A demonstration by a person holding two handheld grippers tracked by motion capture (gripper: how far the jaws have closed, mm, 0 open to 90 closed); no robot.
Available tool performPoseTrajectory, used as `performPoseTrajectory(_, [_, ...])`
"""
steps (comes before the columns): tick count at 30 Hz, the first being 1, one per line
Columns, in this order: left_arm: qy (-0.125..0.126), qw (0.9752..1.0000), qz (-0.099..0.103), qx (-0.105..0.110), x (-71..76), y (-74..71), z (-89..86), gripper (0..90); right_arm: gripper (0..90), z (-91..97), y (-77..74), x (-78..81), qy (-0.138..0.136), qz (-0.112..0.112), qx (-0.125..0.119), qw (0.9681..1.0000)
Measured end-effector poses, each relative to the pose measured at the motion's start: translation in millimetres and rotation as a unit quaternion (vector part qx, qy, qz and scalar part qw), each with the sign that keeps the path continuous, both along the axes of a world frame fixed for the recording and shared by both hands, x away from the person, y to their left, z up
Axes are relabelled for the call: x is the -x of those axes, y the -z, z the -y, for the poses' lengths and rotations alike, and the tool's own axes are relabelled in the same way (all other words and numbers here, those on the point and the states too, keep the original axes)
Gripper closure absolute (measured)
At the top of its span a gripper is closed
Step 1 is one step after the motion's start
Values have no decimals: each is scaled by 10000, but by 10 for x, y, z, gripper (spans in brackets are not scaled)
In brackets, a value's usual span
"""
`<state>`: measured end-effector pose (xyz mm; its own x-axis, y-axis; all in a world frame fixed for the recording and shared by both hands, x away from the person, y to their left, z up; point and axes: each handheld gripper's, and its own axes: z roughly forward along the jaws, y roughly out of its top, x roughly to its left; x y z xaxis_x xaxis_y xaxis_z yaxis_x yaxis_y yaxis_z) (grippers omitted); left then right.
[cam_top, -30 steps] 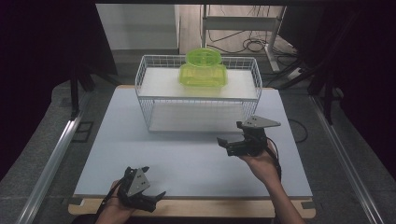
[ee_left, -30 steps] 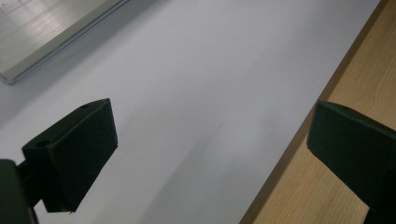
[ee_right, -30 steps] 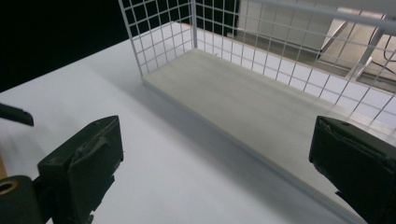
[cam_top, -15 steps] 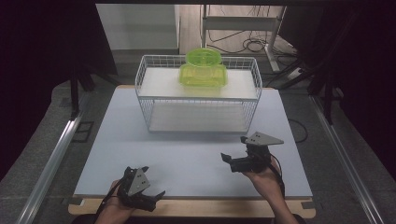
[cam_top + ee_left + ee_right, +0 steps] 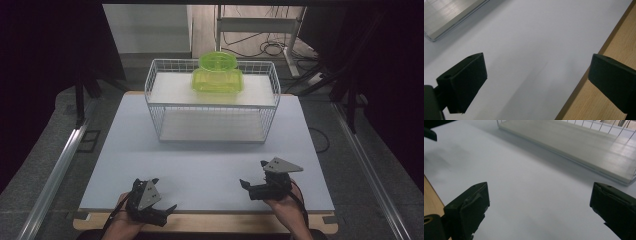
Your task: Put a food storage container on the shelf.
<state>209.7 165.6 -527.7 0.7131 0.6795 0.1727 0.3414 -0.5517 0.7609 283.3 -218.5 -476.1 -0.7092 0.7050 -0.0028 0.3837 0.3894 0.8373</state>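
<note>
Green tub [image 5: 218,74] sits on the rack's [image 5: 165,107] top shelf, both claws empty and well back.

We judge the tub light, stiff, smooth plastic, likely slippery, so we'd pinch its rim or wall. Our left claw [image 5: 159,214] and right claw [image 5: 249,187] rest at the worktop's [image 5: 200,160] near edge, jaws spread wide. The high view gives us the tub; the right gripper view shows the rack's lower shelf [image 5: 584,142], the left bare worktop and wooden edge [image 5: 584,100].

White table sheet [image 5: 210,160], grey floor [image 5: 45,150], cables [image 5: 260,47]
</note>
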Motion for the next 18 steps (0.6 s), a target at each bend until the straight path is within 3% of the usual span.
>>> performPoseTrajectory(18, [-26,9999,62,-98,-3,27,-3,18,25,-106,279,38,-148,-200,528,9983])
